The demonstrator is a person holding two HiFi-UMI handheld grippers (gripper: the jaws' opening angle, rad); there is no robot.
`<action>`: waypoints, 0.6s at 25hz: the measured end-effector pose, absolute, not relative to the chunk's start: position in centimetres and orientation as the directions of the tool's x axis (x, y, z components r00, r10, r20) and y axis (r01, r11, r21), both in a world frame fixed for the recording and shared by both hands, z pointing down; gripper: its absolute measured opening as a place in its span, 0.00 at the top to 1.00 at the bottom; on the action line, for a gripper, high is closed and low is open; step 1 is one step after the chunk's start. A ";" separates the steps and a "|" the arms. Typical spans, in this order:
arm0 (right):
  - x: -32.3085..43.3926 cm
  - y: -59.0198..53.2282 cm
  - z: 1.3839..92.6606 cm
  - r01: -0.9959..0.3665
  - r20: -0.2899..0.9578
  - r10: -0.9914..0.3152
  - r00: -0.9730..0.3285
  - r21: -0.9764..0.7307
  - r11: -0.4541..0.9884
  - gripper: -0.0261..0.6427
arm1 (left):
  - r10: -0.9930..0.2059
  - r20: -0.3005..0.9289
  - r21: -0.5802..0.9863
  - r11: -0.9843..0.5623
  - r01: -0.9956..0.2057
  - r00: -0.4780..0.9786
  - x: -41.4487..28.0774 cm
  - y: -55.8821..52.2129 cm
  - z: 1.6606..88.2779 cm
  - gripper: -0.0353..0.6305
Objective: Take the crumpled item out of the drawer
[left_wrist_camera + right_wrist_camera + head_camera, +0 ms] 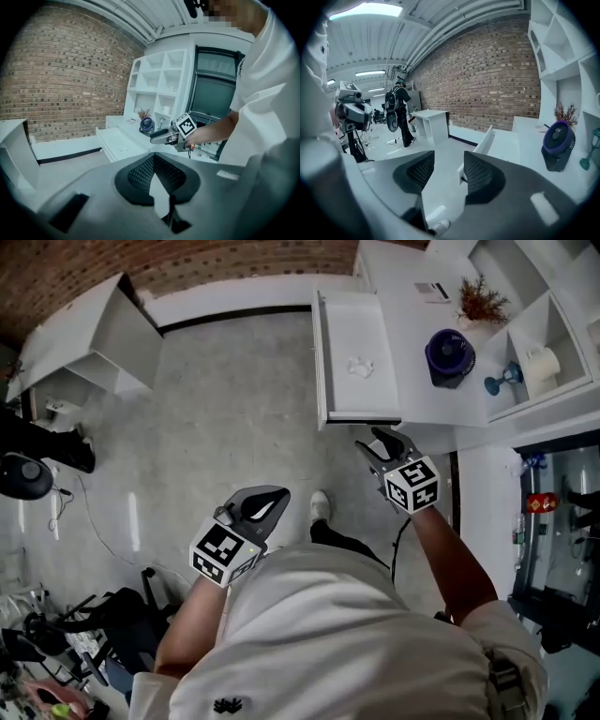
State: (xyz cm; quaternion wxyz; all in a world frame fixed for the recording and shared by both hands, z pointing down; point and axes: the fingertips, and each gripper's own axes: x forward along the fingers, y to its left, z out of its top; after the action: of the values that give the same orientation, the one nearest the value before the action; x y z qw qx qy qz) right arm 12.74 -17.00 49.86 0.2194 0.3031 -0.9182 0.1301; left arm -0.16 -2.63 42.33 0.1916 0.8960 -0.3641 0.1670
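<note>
The white drawer (336,381) stands pulled out of the low white cabinet. A small crumpled white item (361,367) lies on its bottom, and shows as a small lump (124,149) in the left gripper view. My right gripper (377,446) hovers just in front of the drawer's front edge. It is open, with only floor between its pads (480,173). The crumpled item is hidden in the right gripper view. My left gripper (265,504) hangs lower, over the floor, with its tips together and nothing held.
On the cabinet top stand a purple fan (450,354) and a dried plant (481,301). The shelf unit holds a paper roll (542,362) and a blue goblet (503,379). A white desk (94,338) stands at far left. Cables and gear (56,634) lie at lower left.
</note>
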 end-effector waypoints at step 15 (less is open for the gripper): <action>13.1 -34.3 61.3 -0.675 0.595 -0.475 -0.648 -0.162 0.719 0.63 | -0.596 0.489 0.273 -0.590 -0.760 0.638 1.3 -13.7 44.5 0.94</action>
State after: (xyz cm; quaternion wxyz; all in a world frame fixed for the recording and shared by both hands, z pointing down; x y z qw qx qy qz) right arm 13.09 -34.29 61.27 0.2664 0.3238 -0.8881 0.1882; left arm 1.28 -13.74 44.48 0.2340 0.8741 -0.3877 0.1757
